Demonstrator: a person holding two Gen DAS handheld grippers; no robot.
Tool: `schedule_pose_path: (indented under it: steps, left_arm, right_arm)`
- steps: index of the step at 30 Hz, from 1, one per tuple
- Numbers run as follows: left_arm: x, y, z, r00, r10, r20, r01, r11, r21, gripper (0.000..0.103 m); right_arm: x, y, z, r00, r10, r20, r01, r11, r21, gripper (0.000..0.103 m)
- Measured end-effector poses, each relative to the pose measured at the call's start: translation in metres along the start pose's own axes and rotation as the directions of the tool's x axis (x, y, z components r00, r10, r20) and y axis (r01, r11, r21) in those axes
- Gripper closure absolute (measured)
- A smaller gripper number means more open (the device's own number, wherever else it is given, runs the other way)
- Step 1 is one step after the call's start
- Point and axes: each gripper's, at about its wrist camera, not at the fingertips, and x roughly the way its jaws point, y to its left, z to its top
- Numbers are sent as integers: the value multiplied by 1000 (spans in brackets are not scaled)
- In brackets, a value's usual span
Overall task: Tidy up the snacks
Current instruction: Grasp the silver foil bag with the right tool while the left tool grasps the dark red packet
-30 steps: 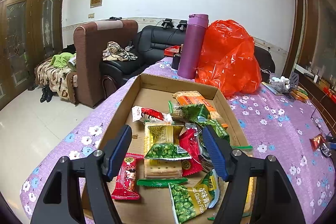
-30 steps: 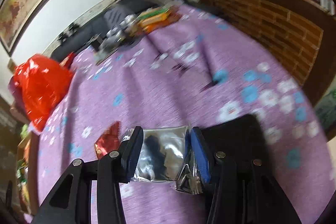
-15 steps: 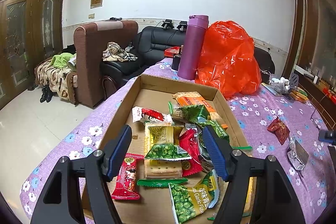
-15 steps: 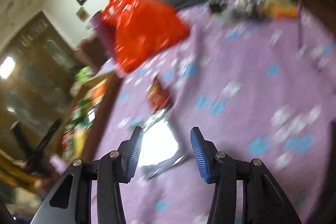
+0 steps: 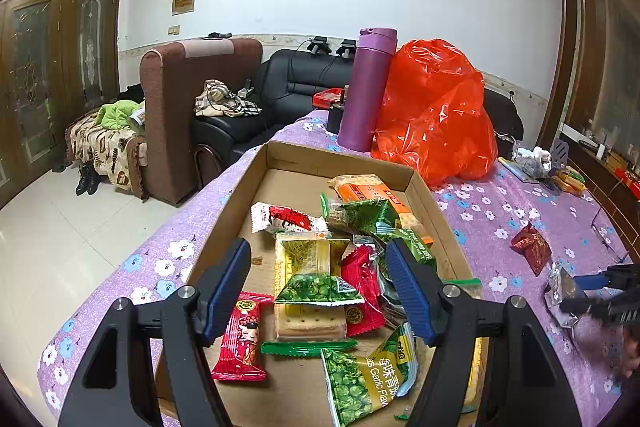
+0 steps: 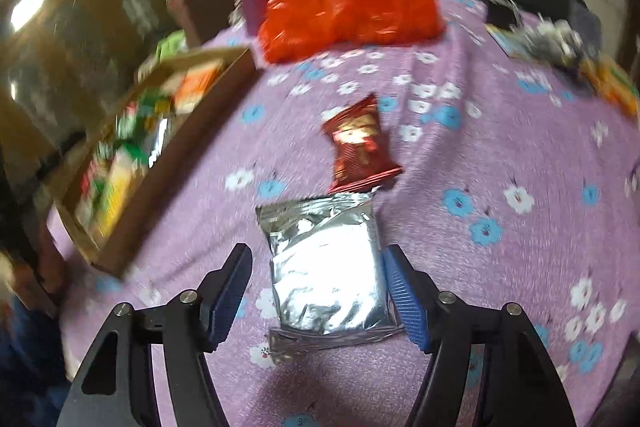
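Observation:
A shallow cardboard box [image 5: 424, 187] on the purple flowered tablecloth holds several snack packets in green, red and orange. My left gripper [image 5: 320, 291] is open and empty, hovering over the box's near end. A silver foil packet [image 6: 324, 267] lies on the cloth between the open jaws of my right gripper [image 6: 316, 301]; its right edge is close to the right finger. A dark red packet [image 6: 360, 143] lies just beyond it. In the left wrist view the silver packet [image 5: 560, 291], the red packet [image 5: 530, 247] and my right gripper [image 5: 596, 293] show at the far right.
A purple bottle [image 5: 368, 91] and an orange plastic bag [image 5: 432, 111] stand beyond the box's far end. Clutter and orange packets [image 5: 568, 179] lie at the table's far right. The box [image 6: 132, 227] lies to the left of my right gripper.
My right gripper opened and swung left; the silver packet it held now lies on the cloth between its open jaws, nearer the box. The left gripper has not moved.

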Motion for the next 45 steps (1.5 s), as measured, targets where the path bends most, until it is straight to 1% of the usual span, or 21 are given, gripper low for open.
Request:
schedule_pose_path:
  steps: [4, 6, 8, 10, 13, 16, 18, 20, 21, 22, 24, 27, 28, 30, 32, 35, 39, 40, 41, 43, 45]
  left_arm:
    - [-1, 0, -1, 1000, 2, -1, -2, 1000, 1, 33]
    - [-1, 0, -1, 1000, 1, -1, -1, 1000, 2, 33]
    - [0, 0, -1, 1000, 1, -2, -1, 1000, 3, 32]
    - [-1, -1, -1, 1000, 1, -3, -1, 1000, 6, 32]
    - [-1, -4, -2, 1000, 14, -8, -13, 1000, 20, 32]
    - [-13, -17, 2, 1000, 22, -4, -21, 998, 52, 33]
    - [-29, -33, 11, 1000, -25, 14, 24, 997, 68, 33]
    - [-37, -62, 21, 994, -108, -35, 111, 989, 102, 33]
    - [-37, -72, 24, 989, -136, -57, 142, 984, 108, 33]
    - [-35, -91, 27, 976, -188, -107, 200, 973, 115, 33]
    - [-25, -118, 29, 955, -233, -184, 257, 959, 120, 33]
    - [13, -165, 30, 901, -264, -344, 300, 952, 55, 33]
    - [28, -176, 29, 880, -283, -381, 310, 951, 9, 33]
    - [53, -190, 26, 853, -298, -429, 298, 952, -70, 36]
    - [81, -206, 24, 819, -323, -474, 289, 946, -144, 53]
    - [107, -226, 22, 791, -323, -519, 268, 946, -181, 56]
    - [124, -243, 13, 785, -296, -544, 240, 955, -174, 56]
    - [128, -248, 15, 790, -282, -544, 233, 959, -159, 56]
    - [131, -253, 13, 806, -250, -536, 216, 968, -127, 56]
    - [137, -257, 9, 812, -234, -535, 209, 972, -108, 57]
    - [145, -257, 5, 801, -241, -549, 221, 970, -104, 61]
  right_arm:
    - [9, 18, -7, 992, -127, -13, 124, 985, -118, 29]
    - [10, 14, -8, 992, -128, -10, 126, 986, -112, 39]
    - [6, 5, -10, 995, -99, 0, 98, 992, -78, 39]
    - [-1, -6, -7, 998, -67, 22, 67, 998, -20, 39]
    - [-27, -30, 5, 992, -5, 129, -11, 992, 124, 39]
    - [-53, -61, 16, 965, -75, 250, 6, 964, 265, 39]
    - [-61, -76, 17, 948, -116, 297, 17, 949, 316, 39]
    - [-61, -89, 11, 937, -118, 330, -9, 933, 359, 39]
    - [-61, -94, 8, 933, -116, 340, -20, 928, 371, 39]
    - [-59, -100, 4, 935, -115, 337, -25, 923, 385, 39]
    - [-60, -109, -2, 937, -109, 332, -38, 913, 406, 40]
    - [-68, -115, -8, 929, -107, 354, -57, 904, 425, 39]
    - [-71, -115, -11, 925, -120, 360, -47, 904, 424, 39]
    - [-70, -117, -13, 922, -139, 360, -31, 903, 429, 40]
    - [-70, -119, -15, 923, -129, 362, -47, 898, 438, 40]
    - [-72, -123, -16, 921, -122, 370, -65, 889, 454, 39]
    - [-76, -122, -16, 917, -121, 379, -69, 890, 451, 39]
    - [-76, -121, -16, 916, -120, 382, -70, 891, 449, 39]
    - [-76, -121, -16, 916, -120, 383, -71, 891, 448, 39]
    - [-75, -121, -16, 917, -119, 381, -69, 892, 446, 39]
    - [-74, -120, -16, 918, -120, 379, -67, 893, 445, 39]
